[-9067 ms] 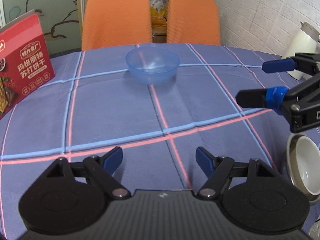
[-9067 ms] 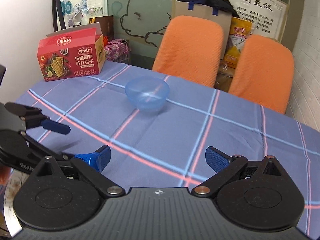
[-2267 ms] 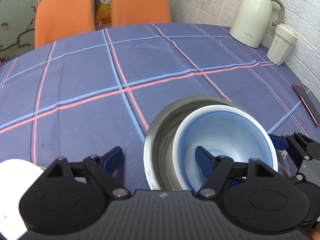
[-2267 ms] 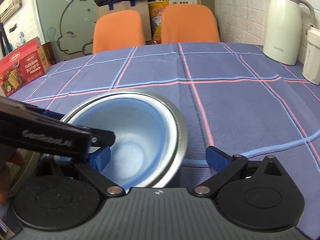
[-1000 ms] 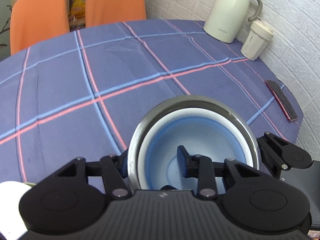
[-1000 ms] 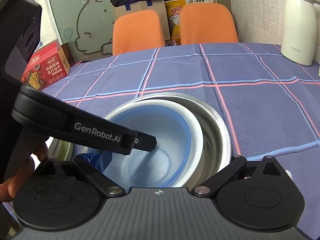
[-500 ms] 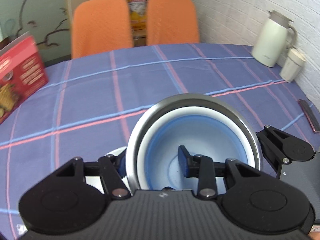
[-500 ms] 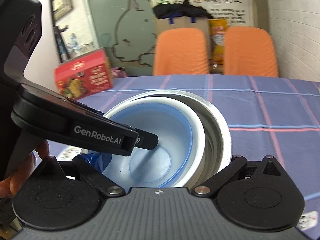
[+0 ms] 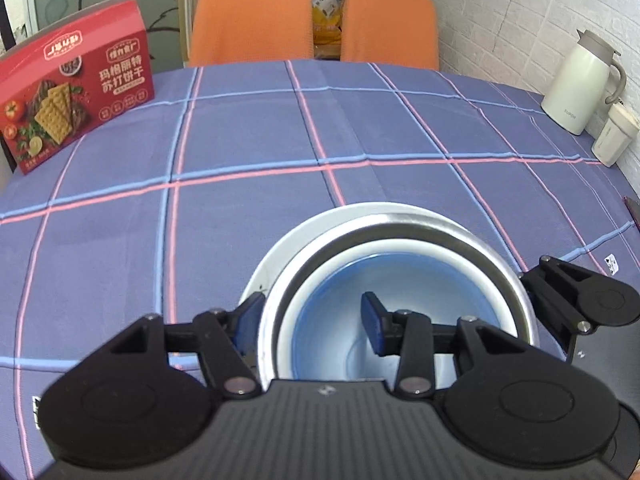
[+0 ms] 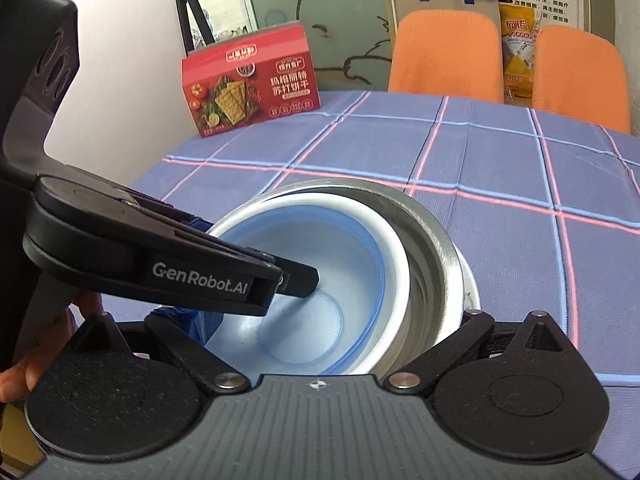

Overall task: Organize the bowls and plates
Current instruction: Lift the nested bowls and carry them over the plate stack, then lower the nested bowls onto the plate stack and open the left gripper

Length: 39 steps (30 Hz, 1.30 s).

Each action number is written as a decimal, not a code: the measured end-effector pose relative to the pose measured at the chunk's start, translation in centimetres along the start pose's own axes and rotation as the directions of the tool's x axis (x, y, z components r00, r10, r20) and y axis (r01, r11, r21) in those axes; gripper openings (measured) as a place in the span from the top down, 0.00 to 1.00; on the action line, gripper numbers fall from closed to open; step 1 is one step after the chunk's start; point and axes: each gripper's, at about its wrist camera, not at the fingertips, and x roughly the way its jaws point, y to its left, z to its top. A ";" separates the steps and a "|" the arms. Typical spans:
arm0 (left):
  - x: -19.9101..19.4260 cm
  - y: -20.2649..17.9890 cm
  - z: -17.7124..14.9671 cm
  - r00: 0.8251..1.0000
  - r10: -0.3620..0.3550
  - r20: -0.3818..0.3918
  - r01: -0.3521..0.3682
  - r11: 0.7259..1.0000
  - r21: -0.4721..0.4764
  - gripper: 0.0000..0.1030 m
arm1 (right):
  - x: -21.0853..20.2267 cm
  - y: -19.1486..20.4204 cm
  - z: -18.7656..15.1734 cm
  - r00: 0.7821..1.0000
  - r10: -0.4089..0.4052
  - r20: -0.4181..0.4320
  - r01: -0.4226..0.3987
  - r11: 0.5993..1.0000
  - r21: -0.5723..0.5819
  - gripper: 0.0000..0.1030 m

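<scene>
A nested stack sits right in front of both grippers: a steel bowl (image 9: 472,240), a white bowl (image 9: 404,249) inside it, and a clear blue bowl (image 9: 336,312) innermost. A white plate (image 9: 280,252) shows under the stack. My left gripper (image 9: 312,320) is shut on the stack's near-left wall, one finger outside, one inside. My right gripper (image 10: 332,320) grips the stack's opposite wall; its fingertips are hidden behind the bowls. In the right wrist view the stack (image 10: 424,216) shows with the left gripper's finger (image 10: 296,276) reaching into the blue bowl (image 10: 320,304).
A red cracker box (image 9: 76,92) stands at the table's far left. Two orange chairs (image 9: 252,16) stand behind the table. A white thermos jug (image 9: 580,80) and a small cup (image 9: 614,136) stand at the far right. The checked blue tablecloth (image 9: 248,200) covers the table.
Both grippers have carried the bowl stack leftward across the table; it now rests over the white plate, whose rim shows under the steel bowl.
</scene>
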 end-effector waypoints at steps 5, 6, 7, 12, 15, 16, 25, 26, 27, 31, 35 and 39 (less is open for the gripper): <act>-1.5 0.0 -0.2 0.994 0.032 0.105 -0.032 0.999 0.000 0.17 | 0.2 0.6 -0.1 1.000 -0.020 -0.002 0.020 1.000 -0.023 0.16; -1.9 -0.1 -0.3 0.990 0.053 0.129 -0.053 0.999 0.004 0.14 | 0.3 0.7 0.0 1.000 -0.026 0.000 0.026 0.999 -0.025 0.16; -2.2 -0.1 -0.3 0.987 0.068 0.147 -0.069 0.998 0.003 0.11 | 0.1 0.7 -0.1 0.999 -0.033 0.003 0.033 0.999 -0.025 0.16; -3.3 0.3 0.3 0.978 0.061 0.198 -0.053 0.997 -0.048 0.09 | -1.2 0.1 0.3 0.991 -0.109 0.075 0.109 0.994 0.000 0.15; -3.8 0.0 0.3 0.975 0.071 0.212 -0.060 0.997 -0.055 0.09 | -0.9 0.2 0.9 0.993 -0.108 0.057 0.110 0.993 -0.032 0.15; -3.9 -0.1 0.2 0.973 0.075 0.217 -0.065 0.996 -0.053 0.09 | -0.7 0.2 0.9 0.995 -0.090 0.048 0.092 0.995 -0.036 0.15; -5.0 -0.9 -0.8 0.968 0.084 0.237 -0.073 0.996 -0.053 0.09 | -3.0 -2.1 0.6 0.982 -0.148 0.118 0.143 0.989 0.047 0.15; -5.2 -1.2 -0.9 0.966 0.087 0.245 -0.076 0.996 -0.054 0.09 | -3.3 -2.3 0.4 0.980 -0.155 0.121 0.150 0.987 0.053 0.15; -5.4 -1.5 -1.1 0.963 0.088 0.253 -0.077 0.996 -0.054 0.09 | -3.6 -2.4 0.2 0.978 -0.167 0.125 0.160 0.985 0.058 0.15; -6.4 -2.8 -2.0 0.954 0.094 0.284 -0.081 0.995 -0.057 0.08 | -4.8 -3.2 -0.7 0.974 -0.183 0.137 0.168 0.979 0.112 0.15; -7.9 -4.3 -3.2 0.932 0.128 0.338 -0.106 0.991 -0.081 0.07 | -6.2 -3.8 -1.5 0.966 -0.203 0.158 0.178 0.972 0.156 0.15; -9.5 -5.8 -4.6 0.887 0.186 0.423 -0.129 0.979 -0.159 0.06 | -8.5 -4.3 -1.8 0.946 -0.225 0.232 0.185 0.966 0.180 0.15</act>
